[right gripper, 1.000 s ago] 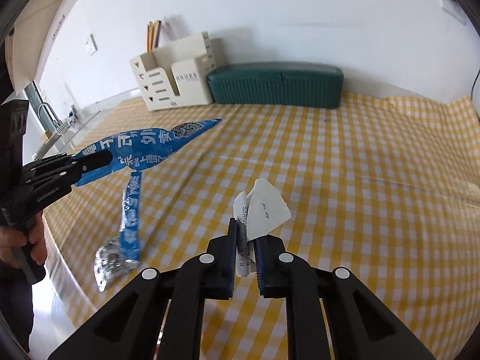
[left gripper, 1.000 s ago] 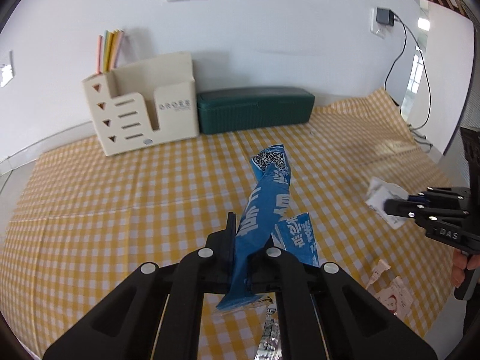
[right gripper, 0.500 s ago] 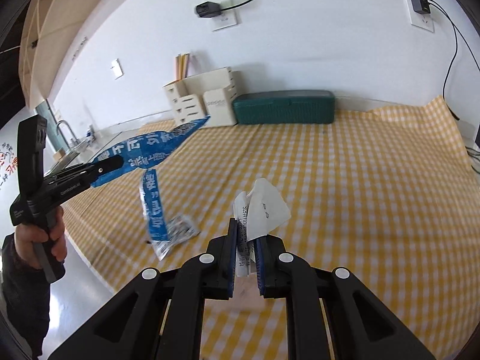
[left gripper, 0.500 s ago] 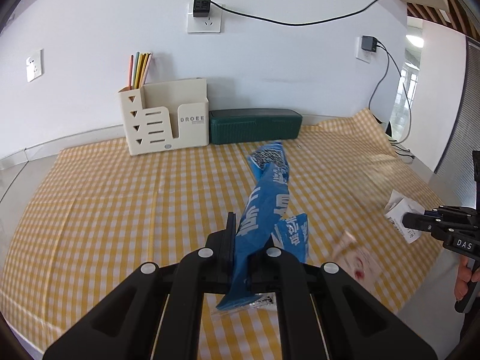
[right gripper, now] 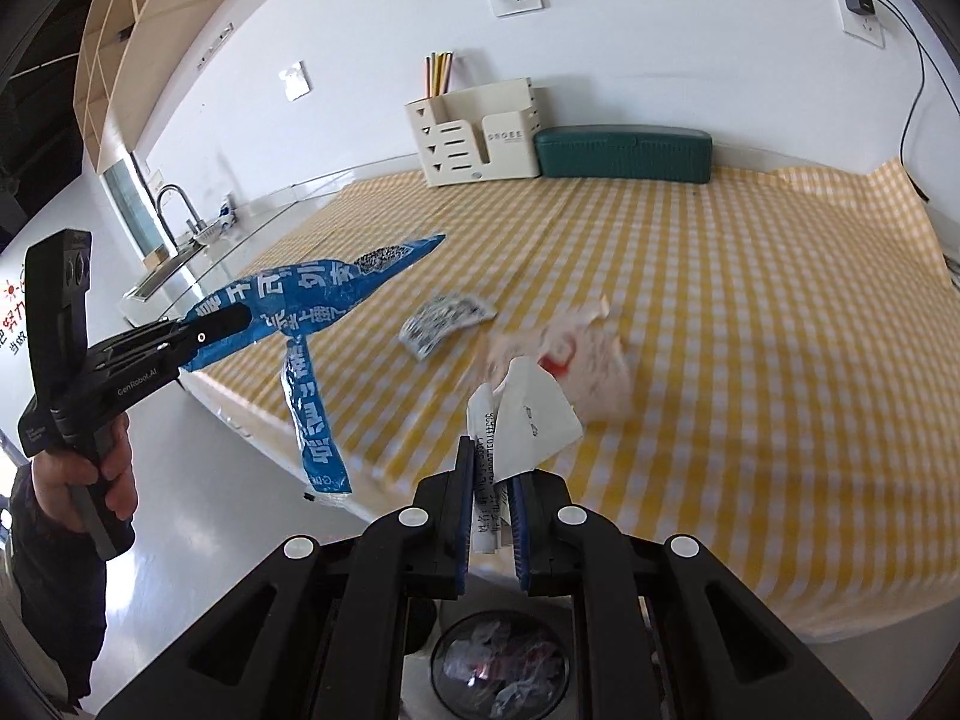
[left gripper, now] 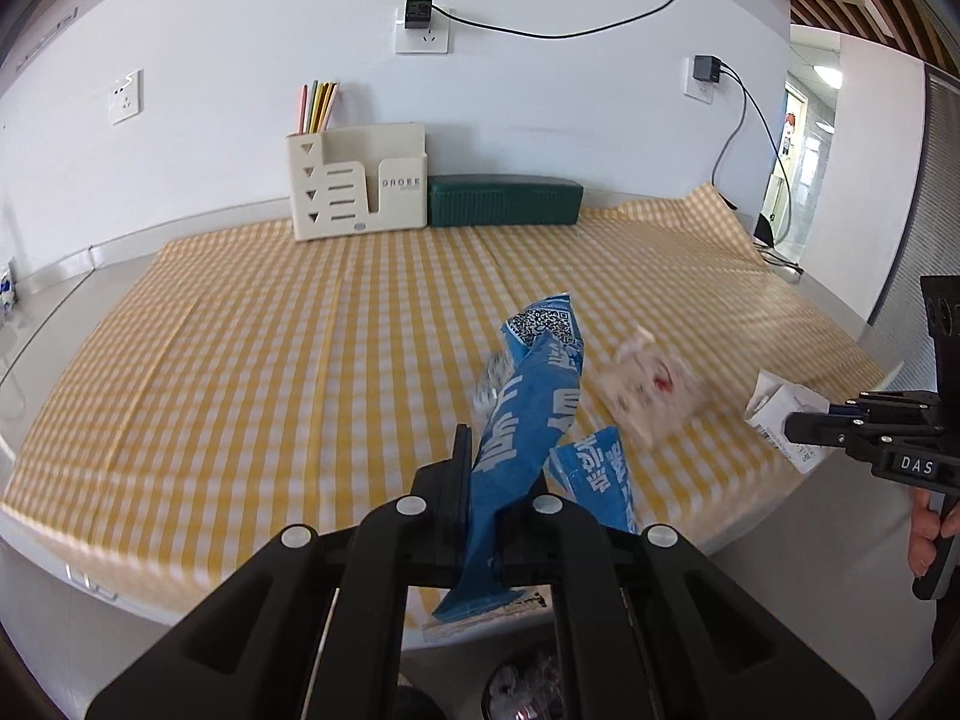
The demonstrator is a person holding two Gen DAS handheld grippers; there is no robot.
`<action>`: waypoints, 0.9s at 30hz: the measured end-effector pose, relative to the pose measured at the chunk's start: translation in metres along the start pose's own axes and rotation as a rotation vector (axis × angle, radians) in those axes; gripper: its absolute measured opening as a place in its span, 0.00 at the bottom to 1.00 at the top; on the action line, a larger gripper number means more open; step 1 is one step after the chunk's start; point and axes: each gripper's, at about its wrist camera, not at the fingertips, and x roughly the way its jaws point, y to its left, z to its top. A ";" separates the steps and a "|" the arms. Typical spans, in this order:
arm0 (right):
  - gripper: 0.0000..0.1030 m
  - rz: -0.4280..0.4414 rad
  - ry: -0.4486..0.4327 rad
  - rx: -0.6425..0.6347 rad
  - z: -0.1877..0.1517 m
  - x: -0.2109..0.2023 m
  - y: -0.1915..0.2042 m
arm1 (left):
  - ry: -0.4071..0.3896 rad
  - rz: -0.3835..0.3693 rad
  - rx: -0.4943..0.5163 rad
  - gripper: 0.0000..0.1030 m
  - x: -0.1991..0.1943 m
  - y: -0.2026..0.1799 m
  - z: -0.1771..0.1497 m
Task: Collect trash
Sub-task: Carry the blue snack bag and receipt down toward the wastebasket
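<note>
My left tongs [left gripper: 483, 501] pinch the blue wrapper [left gripper: 528, 414] – my right tongs [right gripper: 492, 501] pinch a white receipt [right gripper: 528, 420]. Ahead of both, a pale wrapper [right gripper: 570, 360] lies on the table [right gripper: 750, 360].

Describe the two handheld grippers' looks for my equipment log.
Both are matte black plastic. The left gripper bears white "GenRobot.AI" lettering on its side; the right gripper shows "DAS". Silver rivets dot the linkages. The right fingers have blue pads.
</note>
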 end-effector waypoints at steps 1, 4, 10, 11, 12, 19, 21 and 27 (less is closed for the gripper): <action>0.15 0.002 0.002 0.001 -0.007 -0.003 0.004 | 0.001 -0.001 0.003 0.06 -0.007 -0.001 -0.007; 0.15 0.011 0.014 0.007 -0.030 -0.009 0.015 | 0.003 0.002 0.008 0.06 -0.025 -0.006 -0.028; 0.15 0.029 0.078 -0.005 -0.081 -0.006 0.038 | 0.024 -0.002 0.015 0.06 -0.048 -0.013 -0.067; 0.15 0.030 0.088 -0.002 -0.090 -0.006 0.041 | 0.029 -0.004 0.015 0.06 -0.051 -0.014 -0.074; 0.15 0.032 0.096 0.001 -0.095 -0.005 0.043 | 0.036 -0.005 0.015 0.06 -0.055 -0.016 -0.083; 0.15 0.046 0.156 0.034 -0.140 0.005 0.051 | 0.092 -0.022 0.019 0.06 -0.064 -0.026 -0.133; 0.15 0.046 0.180 0.051 -0.154 0.011 0.050 | 0.113 -0.033 0.022 0.06 -0.061 -0.030 -0.149; 0.15 0.043 0.250 0.107 -0.194 0.037 0.042 | 0.168 -0.052 0.021 0.06 -0.049 -0.039 -0.185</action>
